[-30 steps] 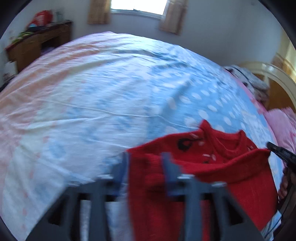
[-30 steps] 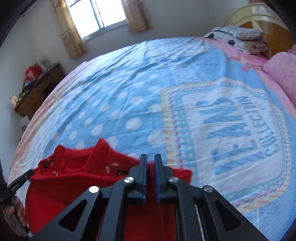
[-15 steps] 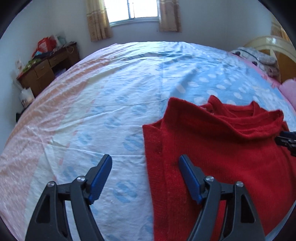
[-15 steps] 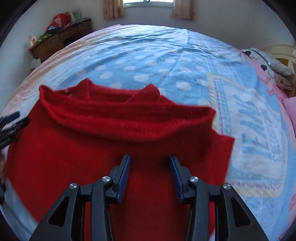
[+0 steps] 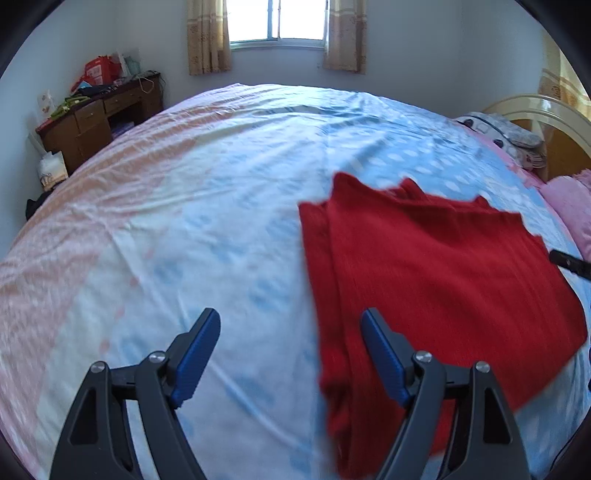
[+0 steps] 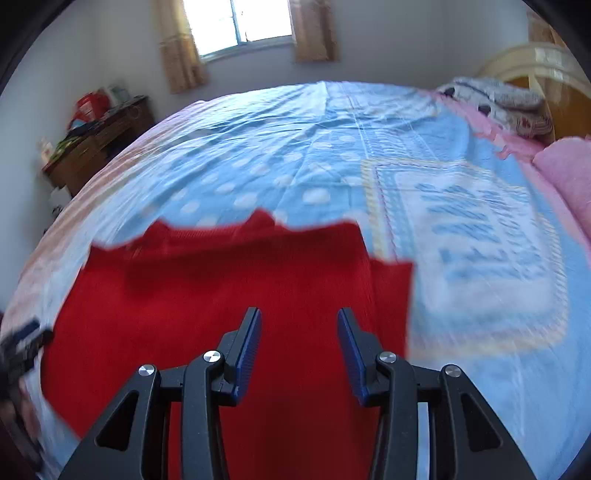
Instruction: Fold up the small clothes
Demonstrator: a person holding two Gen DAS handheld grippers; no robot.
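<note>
Desk of dark wood at far left against the wall, cluttered on top, with a red bag at its back. Window in the far wall, curtains on both sides.

Bed sheet fills most of both views: pale pink band on the left, then white, then blue with white dots. In the right wrist view a large framed print with blue lettering lies to the right of the dots.

Left gripper: jaws spread wide and opening. Only bare sheet and the left edge of the sweater show between the blue pads. Left pad over bare sheet, right pad over the sweater's left folded edge. No pad presses on cloth; nothing gripped.

Red sweater lies flat on the blue dotted part of the sheet, near the front edge of the bed. A narrower folded layer runs down its left side; neckline points away toward the window. Image soft from motion blur.

Right gripper: jaws parted partway, above the right half of the sweater. Red cloth shows through the gap, pads clear of it, holding nothing. Its dark tip appears at the right edge of the left wrist view.

Pink pillow and a patterned blanket at far right by the cream headboard.
</note>
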